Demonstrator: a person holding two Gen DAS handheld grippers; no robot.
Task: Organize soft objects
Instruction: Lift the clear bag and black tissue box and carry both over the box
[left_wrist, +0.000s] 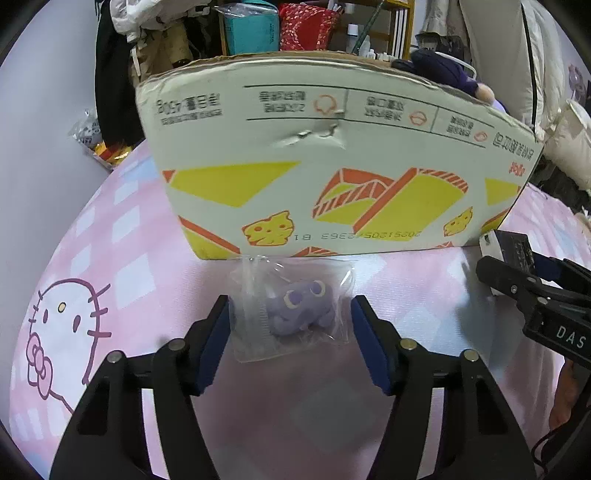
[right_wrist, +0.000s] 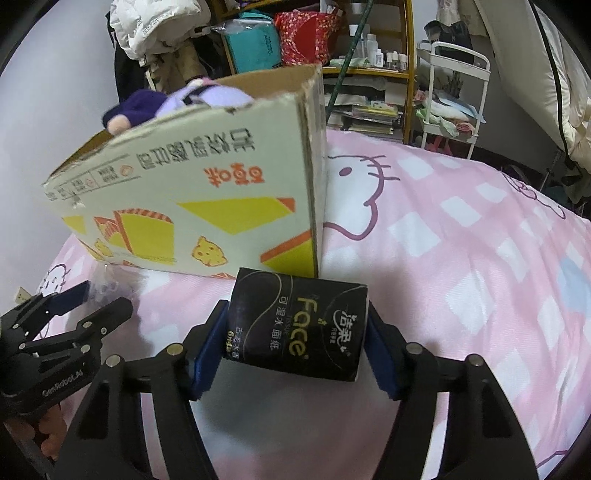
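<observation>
Item one: a small purple plush toy (left_wrist: 301, 310) sealed in a clear plastic bag (left_wrist: 291, 314), lying on the pink checked bedspread (left_wrist: 122, 229) just in front of the cardboard box (left_wrist: 332, 155). The left gripper (left_wrist: 290, 325) stands over it, jaws wide, one blue pad at either side of the bag; whether the pads touch the plastic cannot be told. Item two: a black pack of face tissues (right_wrist: 299, 328), clamped between the jaws of the right gripper (right_wrist: 295, 332), near the box's front right corner. Item three: the box, open-topped, printed with yellow and orange shapes, standing on the bed; a dark purple plush (right_wrist: 144, 107) shows above its rim. Shelving (right_wrist: 369, 74) with bottles and bags stands behind the bed.
</observation>
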